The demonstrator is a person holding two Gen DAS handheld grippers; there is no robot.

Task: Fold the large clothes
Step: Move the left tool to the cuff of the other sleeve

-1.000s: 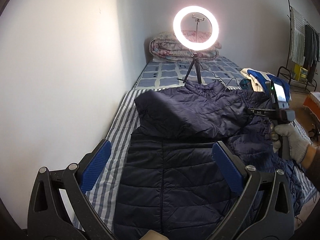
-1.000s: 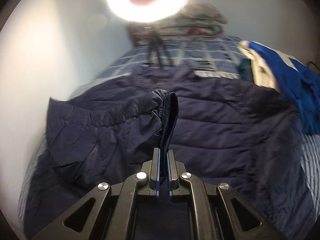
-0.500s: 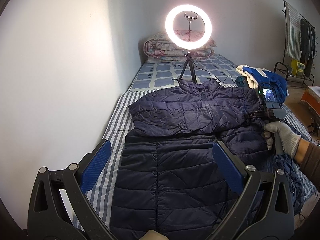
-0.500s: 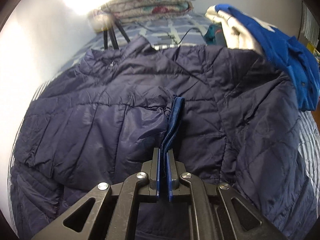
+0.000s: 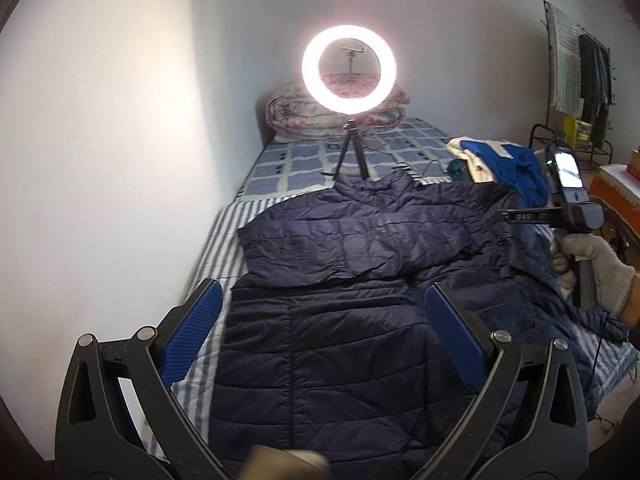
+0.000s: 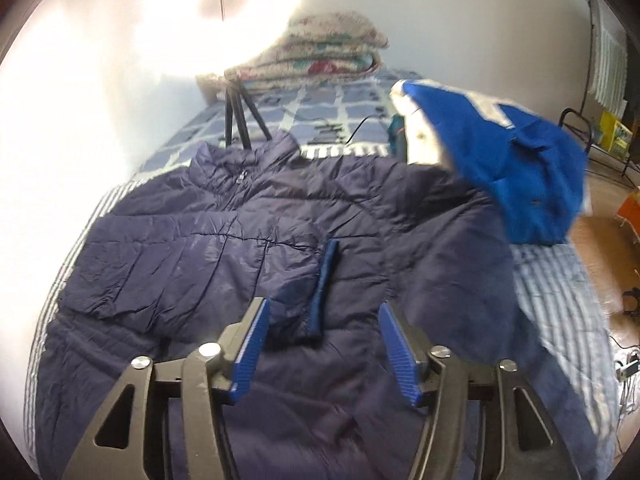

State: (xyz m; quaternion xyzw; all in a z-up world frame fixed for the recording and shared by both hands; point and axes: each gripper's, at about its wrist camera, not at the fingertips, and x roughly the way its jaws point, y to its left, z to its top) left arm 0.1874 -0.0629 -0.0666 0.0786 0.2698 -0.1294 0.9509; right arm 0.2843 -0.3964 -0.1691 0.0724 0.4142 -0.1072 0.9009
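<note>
A dark navy puffer jacket [image 5: 344, 332] lies spread on the striped bed, with its left sleeve [image 5: 360, 244] folded across the chest. It also shows in the right wrist view [image 6: 224, 240]. The sleeve cuff [image 6: 320, 288] lies loose between the fingers of my right gripper [image 6: 324, 344], which is open and empty just above it. My left gripper [image 5: 320, 328] is open and empty, held above the jacket's lower body. The right gripper's body [image 5: 568, 208] shows in a gloved hand at the jacket's right side.
A lit ring light on a tripod [image 5: 349, 70] stands on the bed behind the jacket's collar. A folded quilt [image 5: 304, 116] lies at the head. A blue and white garment [image 6: 504, 152] lies at the right. A white wall [image 5: 120, 160] runs along the left. A clothes rack [image 5: 576, 80] stands far right.
My right gripper was shut on the sleeve cuff; it has laid the sleeve across the jacket, opened and let the cuff go. The left gripper stayed open above the hem.
</note>
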